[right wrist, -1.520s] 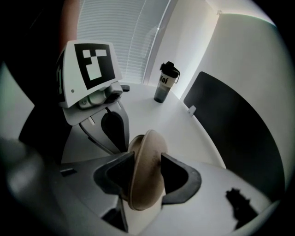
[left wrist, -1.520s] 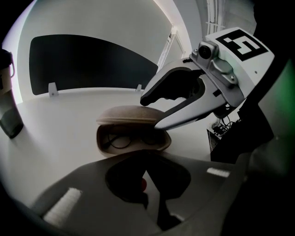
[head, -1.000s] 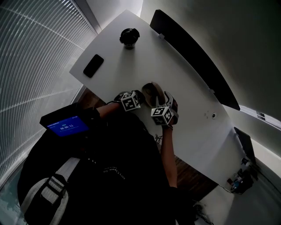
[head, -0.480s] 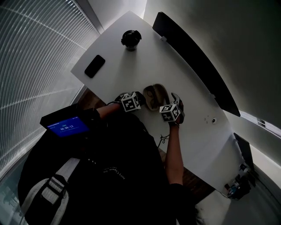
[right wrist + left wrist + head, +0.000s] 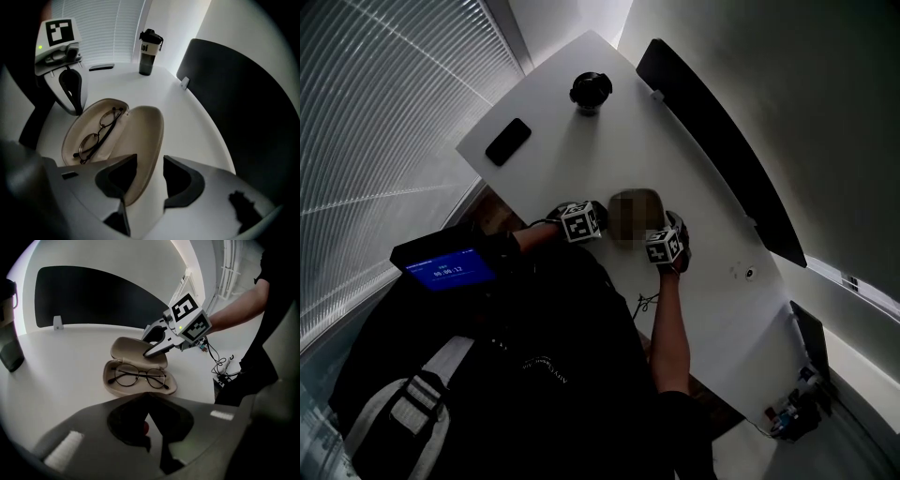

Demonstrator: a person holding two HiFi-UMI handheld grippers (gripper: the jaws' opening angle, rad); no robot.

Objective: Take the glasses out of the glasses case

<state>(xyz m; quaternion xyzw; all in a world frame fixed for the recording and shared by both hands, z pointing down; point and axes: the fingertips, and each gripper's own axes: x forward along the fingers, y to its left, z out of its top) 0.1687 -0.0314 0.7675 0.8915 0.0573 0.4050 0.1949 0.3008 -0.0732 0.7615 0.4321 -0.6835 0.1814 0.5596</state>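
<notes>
The beige glasses case lies open on the white table, its lid folded back. Thin round-rimmed glasses rest in the base, folded. My right gripper is open, its jaws straddling the near end of the lid; in the left gripper view the right gripper sits at the lid's right rim. My left gripper is shut and empty, hovering just short of the base's front edge. From the head view the case lies between the left gripper and the right gripper.
A dark bottle and a black phone stand at the table's far end. A long black panel runs along the table's far side. Cables hang off the near edge. A small white fitting sits to the right.
My right gripper has swung out to the right end of the case and the lid now lies folded back. The left gripper has hardly moved.
</notes>
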